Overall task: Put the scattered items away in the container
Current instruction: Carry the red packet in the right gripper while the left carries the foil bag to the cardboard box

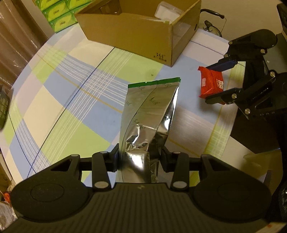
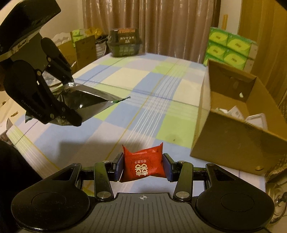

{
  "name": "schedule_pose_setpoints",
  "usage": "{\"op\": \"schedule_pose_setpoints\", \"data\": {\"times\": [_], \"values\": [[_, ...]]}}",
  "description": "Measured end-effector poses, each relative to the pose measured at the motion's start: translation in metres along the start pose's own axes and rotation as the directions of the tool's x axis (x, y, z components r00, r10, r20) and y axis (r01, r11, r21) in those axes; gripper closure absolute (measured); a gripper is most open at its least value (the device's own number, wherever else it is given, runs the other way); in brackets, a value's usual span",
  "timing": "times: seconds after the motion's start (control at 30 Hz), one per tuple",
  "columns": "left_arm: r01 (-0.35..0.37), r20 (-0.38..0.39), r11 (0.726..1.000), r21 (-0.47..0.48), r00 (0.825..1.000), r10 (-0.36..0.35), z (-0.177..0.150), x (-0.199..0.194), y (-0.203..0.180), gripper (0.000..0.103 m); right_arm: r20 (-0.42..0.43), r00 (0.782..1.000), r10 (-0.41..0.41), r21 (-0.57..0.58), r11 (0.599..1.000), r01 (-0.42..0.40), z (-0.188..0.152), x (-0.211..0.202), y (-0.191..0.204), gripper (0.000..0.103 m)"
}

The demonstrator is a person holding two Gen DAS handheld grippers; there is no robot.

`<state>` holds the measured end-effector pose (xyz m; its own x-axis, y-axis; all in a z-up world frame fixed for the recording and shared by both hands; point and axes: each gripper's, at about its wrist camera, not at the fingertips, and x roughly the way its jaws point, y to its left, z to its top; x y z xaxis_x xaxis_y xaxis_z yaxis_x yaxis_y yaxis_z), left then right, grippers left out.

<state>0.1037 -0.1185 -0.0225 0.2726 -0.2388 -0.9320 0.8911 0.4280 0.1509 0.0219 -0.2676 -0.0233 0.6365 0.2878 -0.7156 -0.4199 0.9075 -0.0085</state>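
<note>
The silver foil pouch (image 1: 150, 114), sealed with a green strip along its far edge, is clamped at its near end between the fingers of the left gripper (image 1: 140, 159) and projects forward, clear of the tablecloth (image 1: 71, 100). The red packet (image 2: 144, 164) sits crosswise in the right gripper (image 2: 144, 166), pinched between the blue pads (image 2: 119, 166); white characters are printed on it, upside down from this camera, and cannot be read with confidence.

The cardboard box (image 1: 136, 34) stands ahead of the left gripper and ahead-right of the right gripper. The right wrist view looks into its open top and shows pale wrapped items inside; the left wrist view shows only one white item (image 1: 167, 10) at its far corner, plus a small black print low on the side wall, illegible.

Only the right wrist view shows a dark container (image 2: 124, 43) at the far table edge, with inverted orange lettering, too blurred to read. Green tissue packs (image 2: 231, 48) are stacked behind the box. Only the left wrist view shows a glass pot lid (image 1: 212, 26) beyond the box.
</note>
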Motion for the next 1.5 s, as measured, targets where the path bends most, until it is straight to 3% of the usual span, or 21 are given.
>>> {"op": "schedule_pose_setpoints", "data": {"times": [0.73,1.13,1.5], "values": [[-0.01,0.052,0.999,0.048,0.999,0.007,0.042,-0.027,-0.038,0.065,0.089,0.99,-0.106,0.055,0.993,0.102,0.001,-0.058,-0.041,0.06],[0.013,0.125,0.997,0.079,0.992,-0.022,0.117,-0.033,-0.058,0.065,0.127,0.974,-0.187,0.071,0.981,0.179,0.013,-0.074,-0.093,0.06],[0.074,0.193,0.996,-0.044,0.979,-0.064,0.187,-0.023,-0.043,0.065,0.156,0.956,-0.248,0.093,0.967,0.236,0.033,-0.07,-0.153,0.06]]}}
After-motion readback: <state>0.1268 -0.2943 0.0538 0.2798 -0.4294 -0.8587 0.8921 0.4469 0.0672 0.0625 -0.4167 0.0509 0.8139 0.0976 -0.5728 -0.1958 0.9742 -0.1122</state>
